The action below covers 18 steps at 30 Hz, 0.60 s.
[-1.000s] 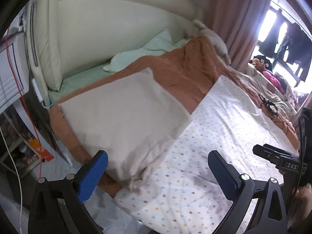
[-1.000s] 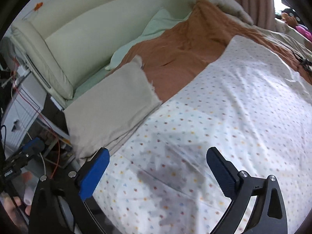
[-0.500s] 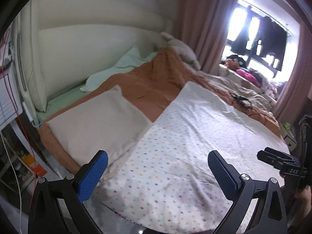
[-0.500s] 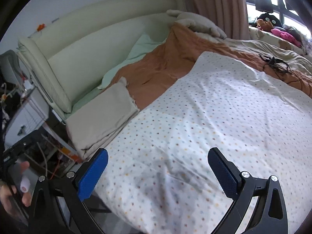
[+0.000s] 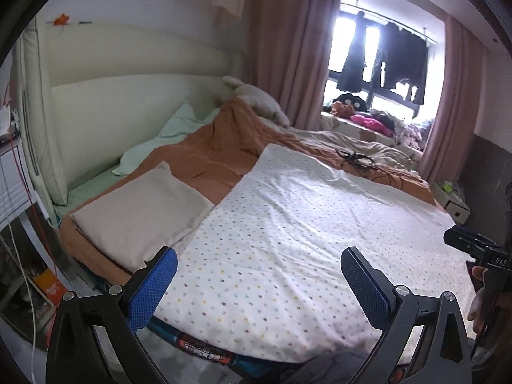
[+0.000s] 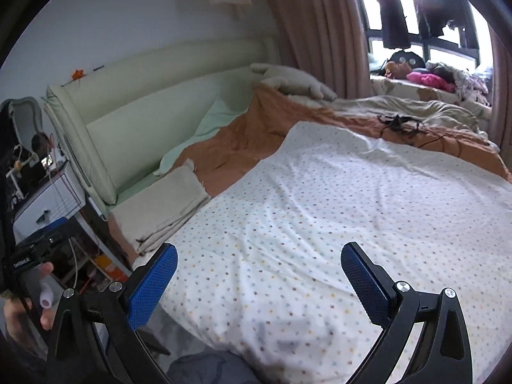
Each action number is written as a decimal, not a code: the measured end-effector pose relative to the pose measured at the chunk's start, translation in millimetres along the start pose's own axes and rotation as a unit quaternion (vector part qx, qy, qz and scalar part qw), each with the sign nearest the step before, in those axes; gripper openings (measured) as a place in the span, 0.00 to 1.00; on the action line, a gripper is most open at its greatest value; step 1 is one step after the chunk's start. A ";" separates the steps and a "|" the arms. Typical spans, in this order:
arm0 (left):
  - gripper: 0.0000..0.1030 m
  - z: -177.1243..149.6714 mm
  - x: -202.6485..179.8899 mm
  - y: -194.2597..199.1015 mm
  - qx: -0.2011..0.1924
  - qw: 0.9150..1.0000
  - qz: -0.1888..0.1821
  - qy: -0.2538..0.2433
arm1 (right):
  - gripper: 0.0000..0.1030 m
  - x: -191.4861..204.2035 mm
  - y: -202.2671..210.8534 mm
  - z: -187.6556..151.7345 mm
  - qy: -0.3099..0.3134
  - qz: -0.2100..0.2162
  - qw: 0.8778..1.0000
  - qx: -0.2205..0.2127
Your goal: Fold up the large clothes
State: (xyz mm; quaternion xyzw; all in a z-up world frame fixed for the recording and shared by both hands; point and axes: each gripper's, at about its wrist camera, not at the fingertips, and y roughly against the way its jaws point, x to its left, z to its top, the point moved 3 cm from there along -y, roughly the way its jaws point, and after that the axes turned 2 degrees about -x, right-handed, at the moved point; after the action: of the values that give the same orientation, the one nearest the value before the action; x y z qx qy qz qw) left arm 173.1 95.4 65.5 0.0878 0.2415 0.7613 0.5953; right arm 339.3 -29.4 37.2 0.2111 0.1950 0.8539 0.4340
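I can read the white letters "DAS" on the black right gripper (image 5: 492, 257) at the edge of my left camera. The left gripper (image 6: 24, 257) has small white letters too, but they are too blurry to read.

I saw a white sheet (image 5: 313, 224) sprinkled with small multicoloured dots, lying over an orange-brown blanket (image 5: 220, 156). Beside it lay a plain beige folded cloth (image 5: 140, 211). The pillow (image 5: 166, 140) was mint green, the headboard (image 5: 121, 108) cream, the curtains (image 5: 288, 48) dusty pink. My gripper pads (image 5: 153, 291) were blue on black frames.
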 end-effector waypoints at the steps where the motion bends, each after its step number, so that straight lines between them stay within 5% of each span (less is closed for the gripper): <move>1: 1.00 -3.1 -3.4 4.7 -0.003 1.000 -0.002 -0.003 | 0.99 -1.1 10.3 -4.3 -0.001 -0.002 1.000 -0.007; 18: 1.00 -59.5 -42.7 62.4 -0.038 0.998 -0.026 -0.046 | 0.99 -2.0 106.8 -81.7 -0.007 -0.011 0.998 -0.064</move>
State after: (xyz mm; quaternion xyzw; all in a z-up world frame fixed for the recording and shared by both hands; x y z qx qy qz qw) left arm 105.8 28.3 49.9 0.0939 0.1864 0.7496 0.6282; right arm 226.7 -101.8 23.7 0.1870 0.1388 0.8582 0.4573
